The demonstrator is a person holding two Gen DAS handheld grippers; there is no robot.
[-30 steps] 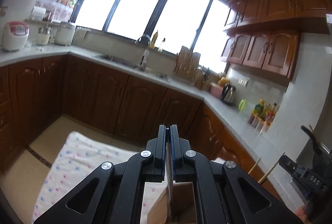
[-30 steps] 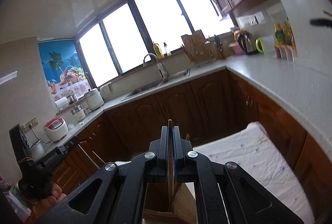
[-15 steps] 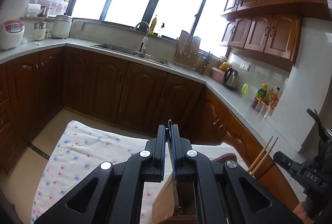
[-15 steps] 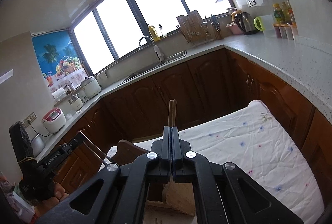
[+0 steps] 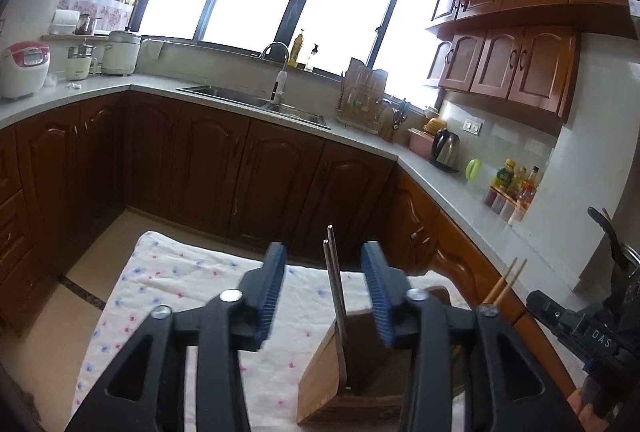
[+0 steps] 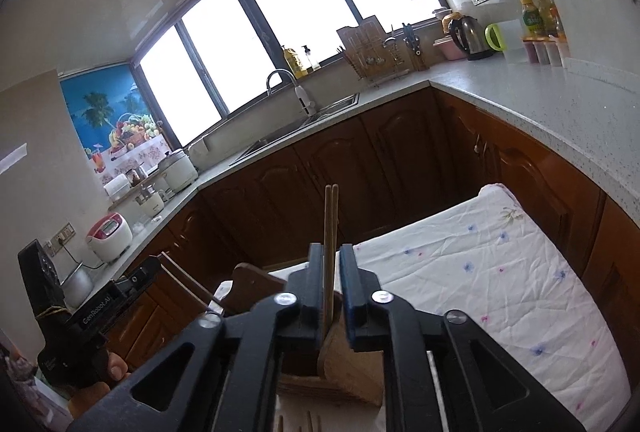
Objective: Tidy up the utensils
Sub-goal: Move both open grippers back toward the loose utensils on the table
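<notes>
Metal chopsticks (image 5: 335, 284) stand upright in the wooden holder (image 5: 320, 388), btwn the jaws of my left gripper (image 5: 325, 296), which are wide apart & touching nothing. My right gripper (image 6: 331, 296) has its jaws slightly apart around the wooden chopsticks (image 6: 330, 232); can't tell if they pinch. Holder sits on the floral cloth (image 5: 168, 284) over the worktop.
</notes>
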